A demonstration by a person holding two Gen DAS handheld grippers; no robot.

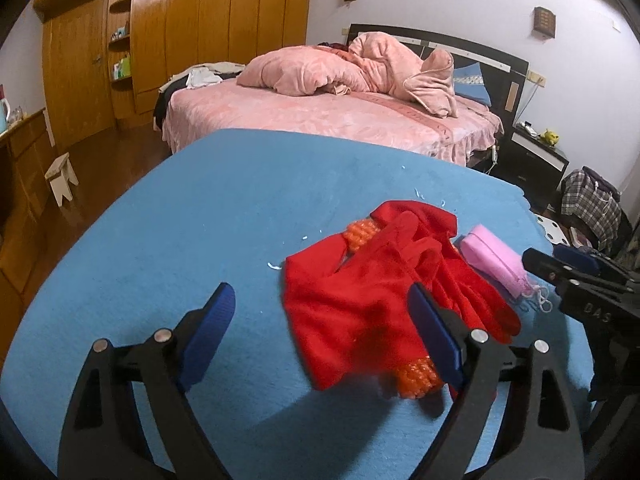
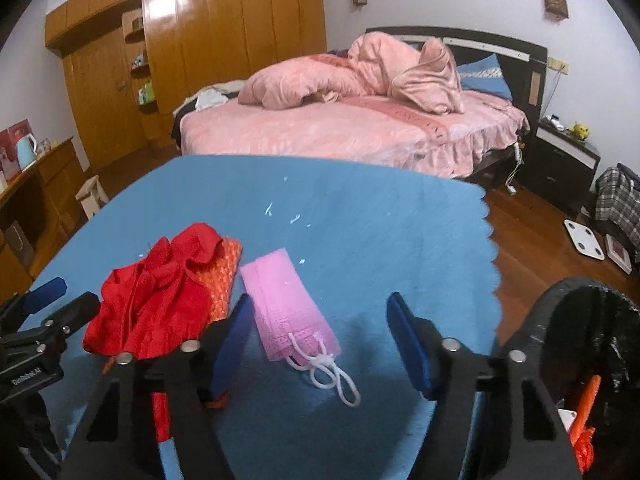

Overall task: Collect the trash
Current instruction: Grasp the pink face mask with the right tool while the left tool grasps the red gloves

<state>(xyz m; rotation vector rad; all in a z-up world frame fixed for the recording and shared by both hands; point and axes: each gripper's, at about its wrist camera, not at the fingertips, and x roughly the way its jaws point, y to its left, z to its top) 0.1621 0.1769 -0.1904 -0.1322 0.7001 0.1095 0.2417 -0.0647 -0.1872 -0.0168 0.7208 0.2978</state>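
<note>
A crumpled red bag lies on the blue-covered table over an orange mesh piece. It also shows in the right wrist view. A pink face mask with white ear loops lies to its right, also seen in the left wrist view. My left gripper is open, just short of the red bag, right finger over its edge. My right gripper is open, its fingers either side of the mask's near end. A black-lined trash bin stands at the right, holding orange and white scraps.
Small white scraps dot the blue cloth. Beyond the table stands a pink bed, wooden wardrobes and a small stool. A nightstand, a scale and a plaid bag are at the right.
</note>
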